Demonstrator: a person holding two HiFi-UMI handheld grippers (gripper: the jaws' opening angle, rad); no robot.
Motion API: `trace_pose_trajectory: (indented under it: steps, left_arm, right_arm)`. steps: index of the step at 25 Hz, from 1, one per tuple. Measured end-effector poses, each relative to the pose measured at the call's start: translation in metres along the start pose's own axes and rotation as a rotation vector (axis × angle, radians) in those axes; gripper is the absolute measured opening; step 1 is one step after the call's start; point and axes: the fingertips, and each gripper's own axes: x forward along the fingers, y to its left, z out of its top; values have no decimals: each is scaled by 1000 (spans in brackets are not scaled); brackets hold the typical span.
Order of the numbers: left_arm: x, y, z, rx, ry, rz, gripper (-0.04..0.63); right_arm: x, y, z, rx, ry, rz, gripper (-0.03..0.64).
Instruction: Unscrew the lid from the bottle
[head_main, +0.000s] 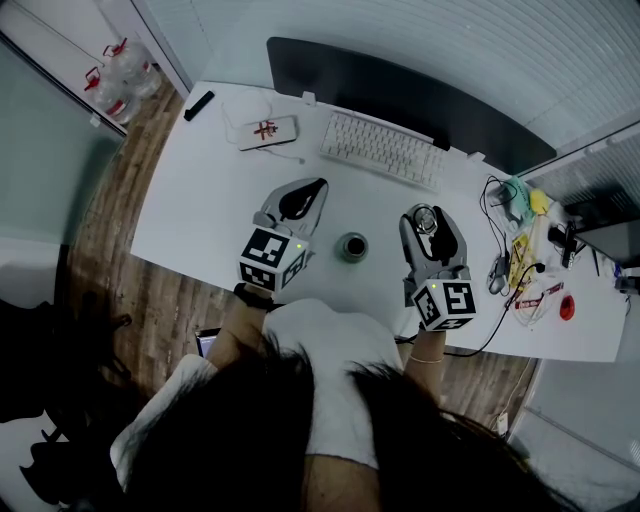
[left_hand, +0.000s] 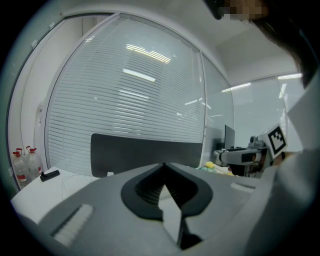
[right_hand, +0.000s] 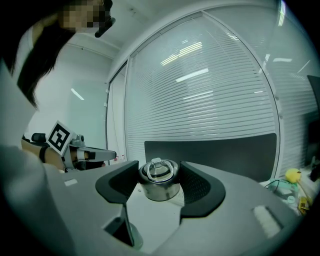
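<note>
A small dark metal bottle (head_main: 353, 246) stands upright on the white desk (head_main: 190, 215) between the two grippers, its mouth uncovered. My right gripper (head_main: 427, 222) is to the right of it, shut on a steel lid (right_hand: 159, 177) with a wire ring on top; the lid (head_main: 427, 219) sits between the black pads (right_hand: 199, 187), lifted off the bottle. My left gripper (head_main: 301, 198) is to the left of the bottle, shut with nothing between its jaws (left_hand: 164, 167). The bottle is not visible in either gripper view.
A white keyboard (head_main: 383, 148) and a dark monitor (head_main: 400, 95) lie at the desk's far side. A white device with a red mark (head_main: 266, 131) and a black remote (head_main: 198, 105) sit at the far left. Cables and small clutter (head_main: 520, 250) cover the right end.
</note>
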Motion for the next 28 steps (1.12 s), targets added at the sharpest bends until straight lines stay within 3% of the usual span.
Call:
trace_pose_trajectory:
  steps: [28]
  left_arm:
    - [1, 2, -1, -2, 0, 7, 58]
  right_arm:
    - [3, 4, -7, 4, 24, 31, 259]
